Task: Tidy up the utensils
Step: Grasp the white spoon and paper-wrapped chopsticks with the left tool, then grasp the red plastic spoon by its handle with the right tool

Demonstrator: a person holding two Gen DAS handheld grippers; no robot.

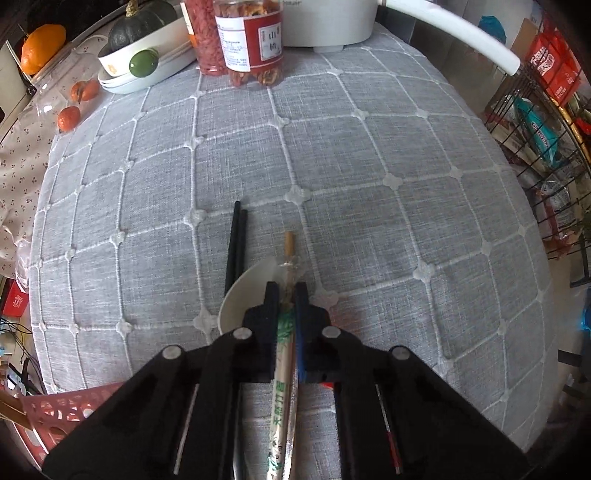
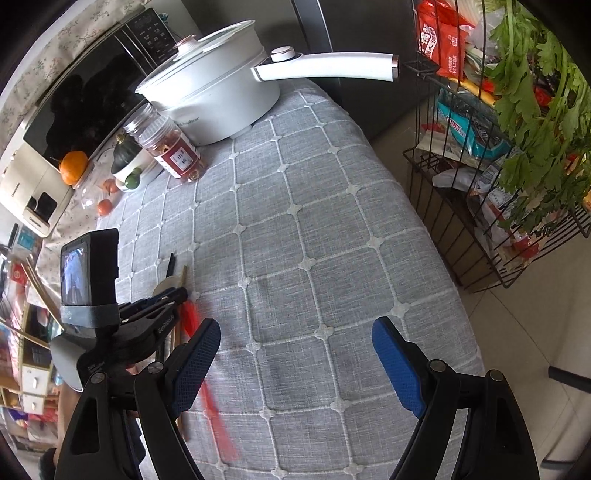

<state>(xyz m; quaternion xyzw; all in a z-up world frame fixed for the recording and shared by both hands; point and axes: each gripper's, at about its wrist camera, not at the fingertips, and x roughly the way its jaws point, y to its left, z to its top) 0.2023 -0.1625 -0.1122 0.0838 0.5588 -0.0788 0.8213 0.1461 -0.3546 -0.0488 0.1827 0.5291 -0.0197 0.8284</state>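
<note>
The wrapped bamboo chopsticks (image 1: 283, 373) lie lengthwise between my left gripper (image 1: 286, 295) fingers, which pinch them above the grey tablecloth (image 1: 369, 177). Black chopsticks (image 1: 235, 245) and a white spoon (image 1: 243, 295) lie just left. My right gripper (image 2: 295, 354) hangs spread wide, holding nothing.

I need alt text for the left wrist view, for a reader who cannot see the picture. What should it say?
The left gripper is shut on wrapped disposable chopsticks over a grey quilted tablecloth. Black chopsticks and a white spoon lie just beyond its fingers. Two jars, a white pot and a squash stand at the far edge.
</note>
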